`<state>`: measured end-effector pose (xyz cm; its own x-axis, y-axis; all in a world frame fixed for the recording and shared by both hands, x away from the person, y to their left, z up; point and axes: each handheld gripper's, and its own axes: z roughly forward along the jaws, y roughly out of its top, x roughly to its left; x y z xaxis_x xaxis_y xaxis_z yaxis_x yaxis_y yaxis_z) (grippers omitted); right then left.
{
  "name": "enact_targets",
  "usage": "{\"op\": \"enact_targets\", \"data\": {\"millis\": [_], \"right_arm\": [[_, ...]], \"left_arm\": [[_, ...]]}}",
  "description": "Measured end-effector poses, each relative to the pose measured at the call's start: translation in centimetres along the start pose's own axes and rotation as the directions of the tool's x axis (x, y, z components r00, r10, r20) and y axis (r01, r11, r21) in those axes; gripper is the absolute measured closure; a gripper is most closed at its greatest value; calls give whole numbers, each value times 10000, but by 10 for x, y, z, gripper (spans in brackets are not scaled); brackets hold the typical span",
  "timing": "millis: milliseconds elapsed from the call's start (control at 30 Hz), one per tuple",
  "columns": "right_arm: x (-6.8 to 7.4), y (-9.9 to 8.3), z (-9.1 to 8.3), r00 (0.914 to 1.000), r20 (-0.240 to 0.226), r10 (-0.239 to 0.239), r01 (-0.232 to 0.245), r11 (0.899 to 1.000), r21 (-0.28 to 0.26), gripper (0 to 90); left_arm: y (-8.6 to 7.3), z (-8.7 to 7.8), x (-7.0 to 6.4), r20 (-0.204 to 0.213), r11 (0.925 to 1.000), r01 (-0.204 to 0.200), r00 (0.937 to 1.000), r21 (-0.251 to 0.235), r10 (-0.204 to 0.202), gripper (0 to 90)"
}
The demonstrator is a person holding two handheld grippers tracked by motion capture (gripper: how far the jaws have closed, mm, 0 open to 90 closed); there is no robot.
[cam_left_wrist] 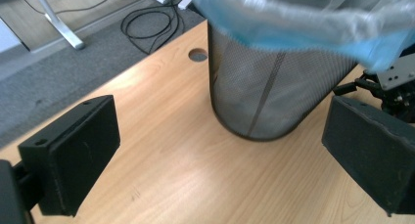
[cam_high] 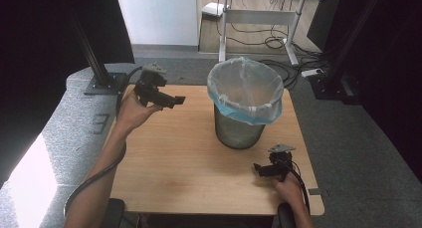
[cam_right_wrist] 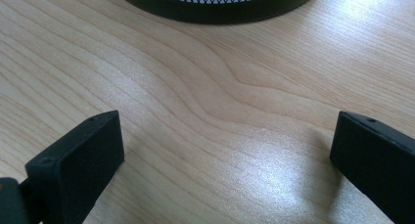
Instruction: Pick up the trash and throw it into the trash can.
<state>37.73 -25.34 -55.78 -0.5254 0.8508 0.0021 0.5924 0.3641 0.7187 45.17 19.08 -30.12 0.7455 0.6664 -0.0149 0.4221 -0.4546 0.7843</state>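
A black wire-mesh bin (cam_high: pixel 239 126) stands on the wooden desk (cam_high: pixel 174 158), right of centre and toward the far edge, lined with a clear bag (cam_high: pixel 245 88) whose blue-tinted rim folds down over the outside of the mesh. The left tool (cam_high: pixel 169 101) is held above the far left part of the desk, raised off the surface and pointing right toward the bin, well apart from it; its jaws stand wide apart with nothing between them, as the left gripper view shows with the bin (cam_left_wrist: pixel 266 87) and the bag's blue fold (cam_left_wrist: pixel 313 28) ahead of them. A round cable hole (cam_left_wrist: pixel 197 55) in the desk lies just left of the bin's base in that view. The right tool (cam_high: pixel 261 169) sits low at the near right of the desk, near the bin's base and pointing left. Its jaws are also spread wide and empty over bare wood, with the black bottom ring of the bin (cam_right_wrist: pixel 215 6) just ahead in the right gripper view.
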Motion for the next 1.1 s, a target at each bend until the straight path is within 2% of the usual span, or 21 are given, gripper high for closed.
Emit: {"op": "enact_targets", "data": {"millis": [300,500,633,733,867,1000,1100], "right_arm": [[0,0,0,10000,2,6,-6,10000,-12,0],[0,0,0,10000,8,12,-12,10000,-14,0],[0,0,0,10000,0,21,-21,10000,-14,0],[0,0,0,10000,-4,30,-30,10000,-15,0],[0,0,0,10000,-3,26,-26,10000,-16,0],[1,0,0,10000,21,57,-57,10000,-18,0],[1,0,0,10000,29,66,-66,10000,-17,0]], "left_arm": [[-65,21,22,-97,9973,736,9972,0,-736,0],[-107,35,28,-369,9953,971,9946,-17,-971,0],[-137,47,30,-609,9944,1043,9928,185,-1030,0],[-159,57,30,-646,9920,1237,9904,248,-1219,0],[-184,70,29,-842,9913,1239,9892,439,-1200,0],[-205,82,25,-1075,9913,1079,9892,750,-995,0],[-218,91,22,-1040,9889,1064,9900,1032,-957,0]]}}
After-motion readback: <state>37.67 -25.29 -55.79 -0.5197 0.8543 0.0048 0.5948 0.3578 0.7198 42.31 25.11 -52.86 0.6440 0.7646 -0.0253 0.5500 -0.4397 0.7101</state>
